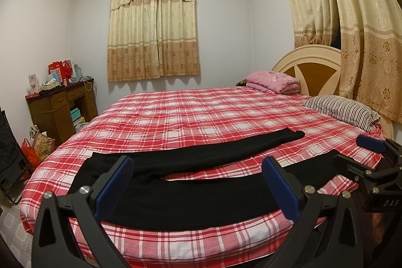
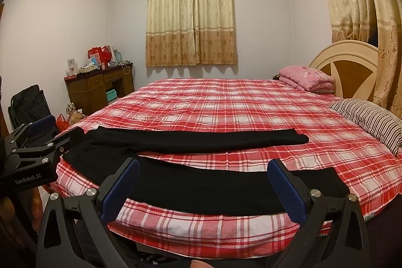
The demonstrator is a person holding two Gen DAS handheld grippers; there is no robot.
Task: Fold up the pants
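Note:
Black pants [image 1: 201, 155] lie spread flat near the front edge of the red plaid bed [image 1: 201, 107], waist at the left, the two legs running right and parted in a V. They also show in the right wrist view [image 2: 201, 142]. My left gripper [image 1: 197, 182] is open and empty, held above the near leg close to the waist. My right gripper [image 2: 203, 185] is open and empty above the near leg further right. Each gripper shows in the other's view: the right one [image 1: 361, 155] by the near leg's cuff, the left one [image 2: 55, 132] by the waist.
A folded pink blanket [image 1: 272, 82] and a striped pillow [image 1: 344, 109] lie by the headboard [image 1: 311, 67] at the right. A cluttered wooden desk [image 1: 62, 102] stands in the far left corner, with bags [image 1: 37, 150] on the floor and a black folding chair [image 2: 27, 104].

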